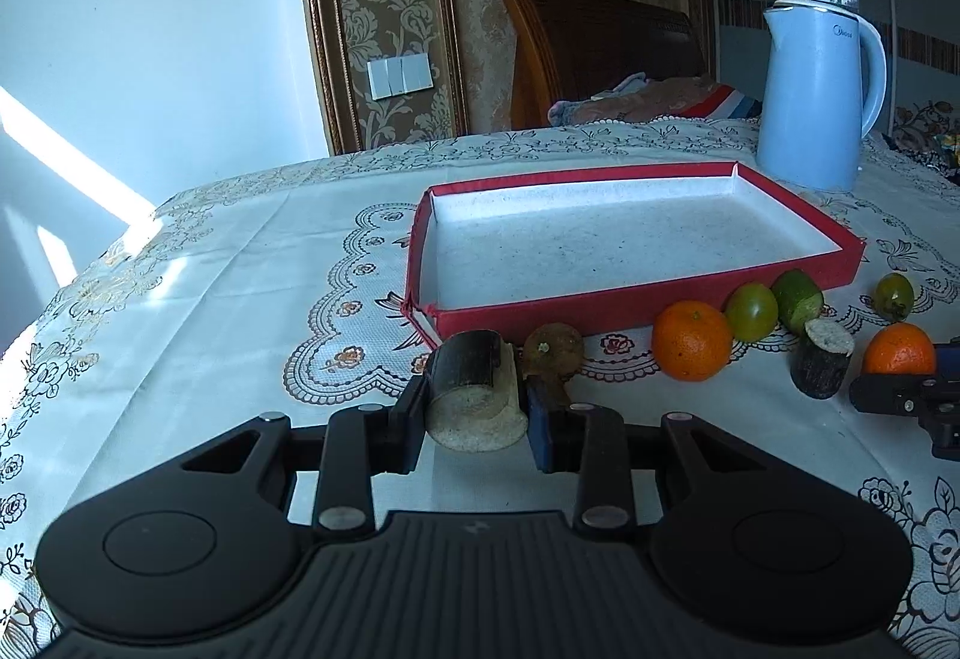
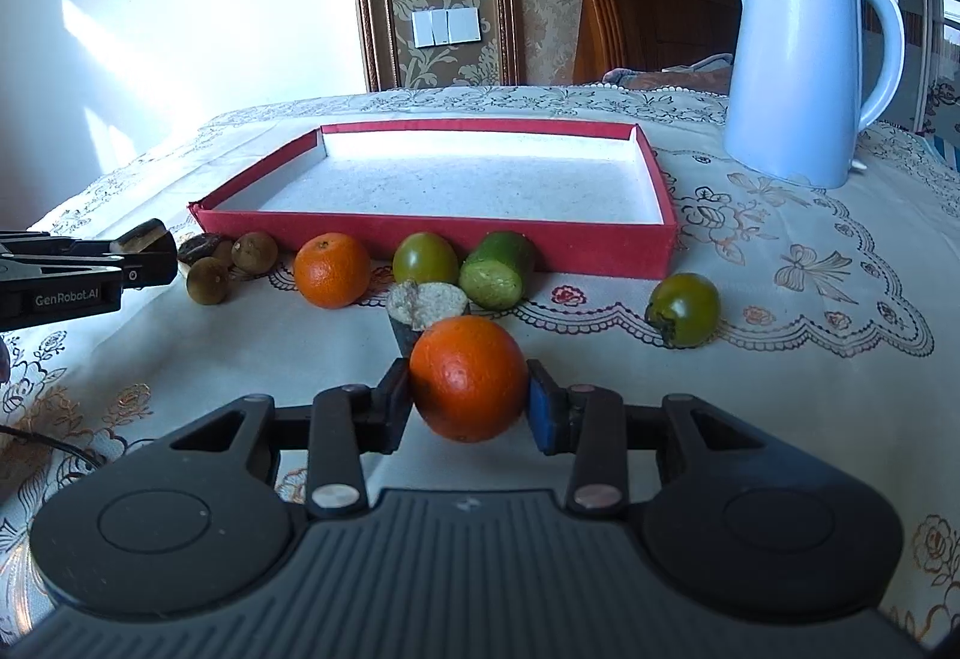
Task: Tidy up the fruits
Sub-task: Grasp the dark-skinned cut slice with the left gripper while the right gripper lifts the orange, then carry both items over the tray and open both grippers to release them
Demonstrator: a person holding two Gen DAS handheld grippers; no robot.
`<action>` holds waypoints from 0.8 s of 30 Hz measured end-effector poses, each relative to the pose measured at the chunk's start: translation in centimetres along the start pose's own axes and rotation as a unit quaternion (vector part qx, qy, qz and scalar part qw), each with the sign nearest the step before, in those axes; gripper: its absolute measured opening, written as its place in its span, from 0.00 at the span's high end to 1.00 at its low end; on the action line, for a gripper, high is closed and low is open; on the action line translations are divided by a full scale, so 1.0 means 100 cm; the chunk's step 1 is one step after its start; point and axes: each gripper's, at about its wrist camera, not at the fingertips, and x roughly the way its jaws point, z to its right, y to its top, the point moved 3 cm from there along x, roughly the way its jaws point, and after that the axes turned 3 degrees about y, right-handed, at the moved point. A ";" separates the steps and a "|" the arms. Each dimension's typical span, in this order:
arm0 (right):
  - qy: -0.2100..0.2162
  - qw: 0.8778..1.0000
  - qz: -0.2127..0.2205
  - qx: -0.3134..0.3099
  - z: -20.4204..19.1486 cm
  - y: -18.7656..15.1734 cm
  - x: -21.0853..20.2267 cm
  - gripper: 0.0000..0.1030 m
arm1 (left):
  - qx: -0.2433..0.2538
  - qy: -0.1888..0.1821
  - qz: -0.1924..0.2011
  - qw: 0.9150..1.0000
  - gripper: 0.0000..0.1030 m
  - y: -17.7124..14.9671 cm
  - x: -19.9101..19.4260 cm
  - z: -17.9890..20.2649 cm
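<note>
In the left wrist view my left gripper (image 1: pixel 477 413) is shut on a dark sugarcane piece (image 1: pixel 474 389) with a pale cut face, just in front of the red tray's (image 1: pixel 600 312) near left corner. The tray has nothing in it. A brown longan (image 1: pixel 555 350) lies right behind that gripper. My right gripper (image 2: pixel 468 401) is shut on an orange (image 2: pixel 468 377). Along the tray's front wall (image 2: pixel 432 234) lie a second orange (image 2: pixel 331 269), a green tomato (image 2: pixel 425 257), a cucumber piece (image 2: pixel 497 269), another sugarcane piece (image 2: pixel 426 306) and longans (image 2: pixel 207 280).
A pale blue kettle (image 2: pixel 792 59) stands at the back right, beside the tray's far right corner. A second green tomato (image 2: pixel 684 308) lies alone to the right. A lace-patterned cloth (image 1: pixel 240 299) covers the table, whose left edge drops off near the wall.
</note>
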 end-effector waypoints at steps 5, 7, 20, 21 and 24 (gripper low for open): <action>-0.007 1.000 0.030 -0.004 -0.006 0.014 -0.007 0.64 | -0.009 -0.015 -0.001 1.000 0.68 0.014 0.004 0.009; -0.014 0.999 0.035 -0.005 -0.007 0.018 -0.006 0.64 | -0.012 -0.015 -0.001 1.000 0.68 0.014 0.007 0.013; -0.020 0.999 0.037 0.009 -0.003 0.054 0.014 0.64 | -0.021 -0.034 -0.008 0.999 0.68 0.035 0.029 0.034; -0.024 0.999 0.038 0.007 -0.003 0.058 0.017 0.64 | -0.021 -0.033 -0.009 0.999 0.68 0.037 0.031 0.035; -0.032 0.999 0.038 0.003 -0.001 0.063 0.027 0.64 | -0.018 -0.029 -0.011 0.999 0.68 0.043 0.042 0.040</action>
